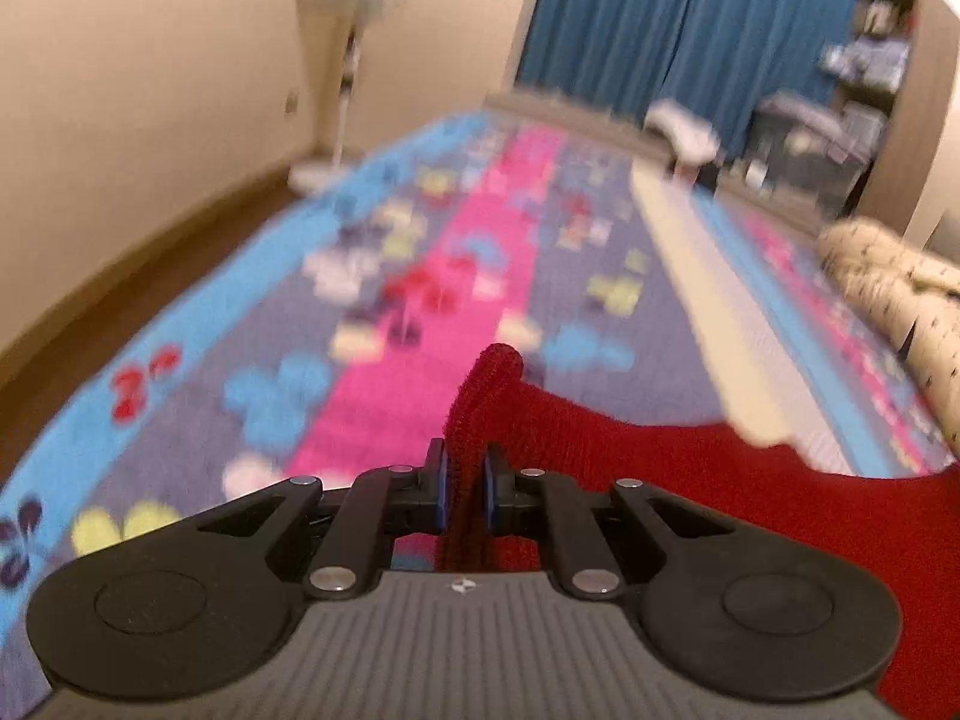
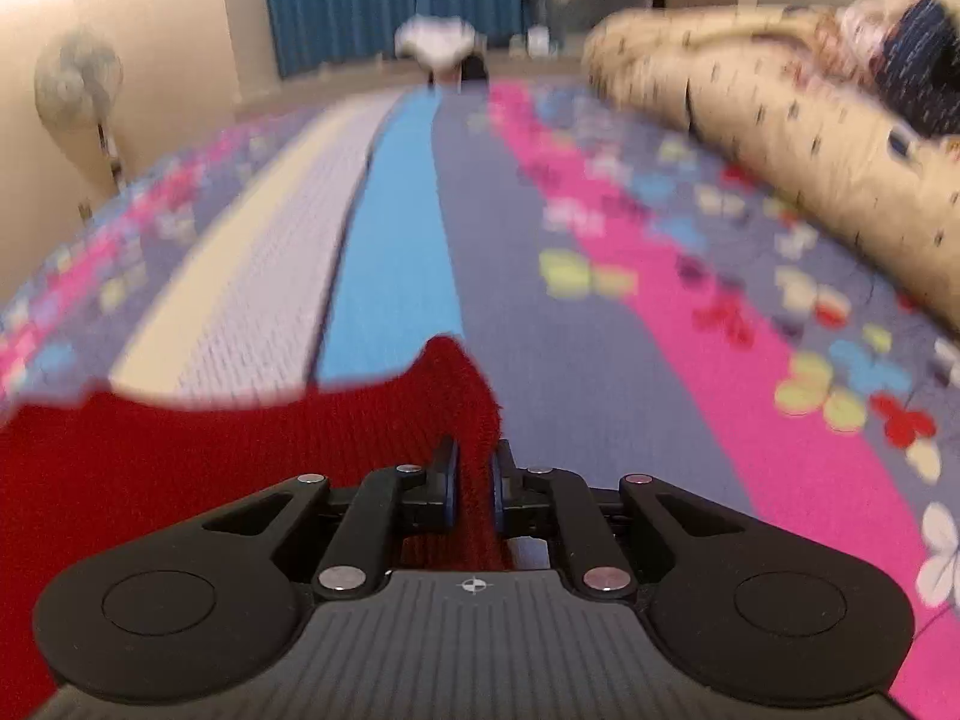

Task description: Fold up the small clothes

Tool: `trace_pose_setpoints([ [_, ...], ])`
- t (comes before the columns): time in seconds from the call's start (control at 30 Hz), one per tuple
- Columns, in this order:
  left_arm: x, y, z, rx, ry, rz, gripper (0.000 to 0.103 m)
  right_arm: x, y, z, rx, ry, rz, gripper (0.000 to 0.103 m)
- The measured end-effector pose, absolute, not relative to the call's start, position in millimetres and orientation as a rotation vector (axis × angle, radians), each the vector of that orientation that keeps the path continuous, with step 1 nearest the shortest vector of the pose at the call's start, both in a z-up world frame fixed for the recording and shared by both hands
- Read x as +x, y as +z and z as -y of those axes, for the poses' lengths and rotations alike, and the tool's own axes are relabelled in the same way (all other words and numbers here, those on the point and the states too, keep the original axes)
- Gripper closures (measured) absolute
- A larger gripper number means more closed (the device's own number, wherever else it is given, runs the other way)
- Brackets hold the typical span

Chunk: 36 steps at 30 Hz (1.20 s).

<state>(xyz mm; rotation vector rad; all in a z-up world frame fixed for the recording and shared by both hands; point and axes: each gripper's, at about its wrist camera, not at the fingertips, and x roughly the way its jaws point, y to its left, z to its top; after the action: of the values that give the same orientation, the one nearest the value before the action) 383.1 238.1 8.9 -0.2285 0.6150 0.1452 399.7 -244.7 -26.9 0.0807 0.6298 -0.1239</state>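
A red knitted garment (image 1: 630,456) is held up between both grippers above a patterned bedspread (image 1: 384,324). My left gripper (image 1: 465,468) is shut on its left corner, which sticks up between the fingers; the cloth spreads away to the right. In the right wrist view the same red garment (image 2: 180,456) spreads to the left, and my right gripper (image 2: 476,474) is shut on its right corner. The lower part of the garment is hidden behind the gripper bodies.
The bedspread (image 2: 600,312) has blue, pink, purple and cream stripes with flowers. A cream spotted quilt (image 2: 780,138) lies bunched along the right side. A standing fan (image 1: 348,30) and blue curtains (image 1: 690,24) are beyond the bed's far edge.
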Motion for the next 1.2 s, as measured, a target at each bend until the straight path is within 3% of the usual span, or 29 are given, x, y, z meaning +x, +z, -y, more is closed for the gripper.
trace_pose_setpoints([
  [0.07, 387.9, -2.1, -235.1, -0.193, 0.179, -0.66, 0.091, 395.8, -18.5, 239.0, 0.05, -0.111, -0.55, 0.093],
  [0.13, 394.4, -24.4, -240.2, -0.219, 0.189, -0.775, 0.09, 406.0, -36.5, 243.5, 0.06, -0.139, -0.658, 0.093],
  [0.23, 392.7, -23.0, -240.7, -0.209, 0.175, -0.767, 0.087, 413.9, -65.1, 254.1, 0.082, -0.157, -0.801, 0.087],
  [0.33, 387.9, -18.6, -247.5, -0.233, 0.187, -0.785, 0.073, 410.7, -55.1, 252.1, 0.035, -0.176, -0.779, 0.068],
  [0.6, 334.0, 28.9, -271.4, -0.437, 0.162, -0.884, 0.066, 360.0, -0.7, 299.6, 0.31, -0.179, -0.756, 0.066],
  [0.67, 314.0, 36.4, -273.0, -0.466, 0.129, -0.912, 0.066, 341.9, 10.5, 302.5, 0.369, -0.129, -0.797, 0.063],
  [0.77, 282.2, 37.2, -270.3, -0.491, 0.092, -0.955, 0.057, 316.9, 7.6, 303.1, 0.408, -0.09, -0.897, 0.051],
  [0.93, 254.3, 7.0, -268.5, -0.551, 0.057, -1.062, 0.056, 286.4, -19.4, 293.2, 0.414, -0.048, -1.057, 0.049],
  [1.17, 251.6, -6.5, -266.3, -0.556, 0.003, -1.107, 0.057, 270.9, -26.0, 274.6, 0.338, -0.004, -1.084, 0.049],
  [1.2, 250.8, -6.9, -265.1, -0.543, -0.009, -1.108, 0.066, 270.7, -26.5, 274.5, 0.338, 0.002, -1.083, 0.05],
])
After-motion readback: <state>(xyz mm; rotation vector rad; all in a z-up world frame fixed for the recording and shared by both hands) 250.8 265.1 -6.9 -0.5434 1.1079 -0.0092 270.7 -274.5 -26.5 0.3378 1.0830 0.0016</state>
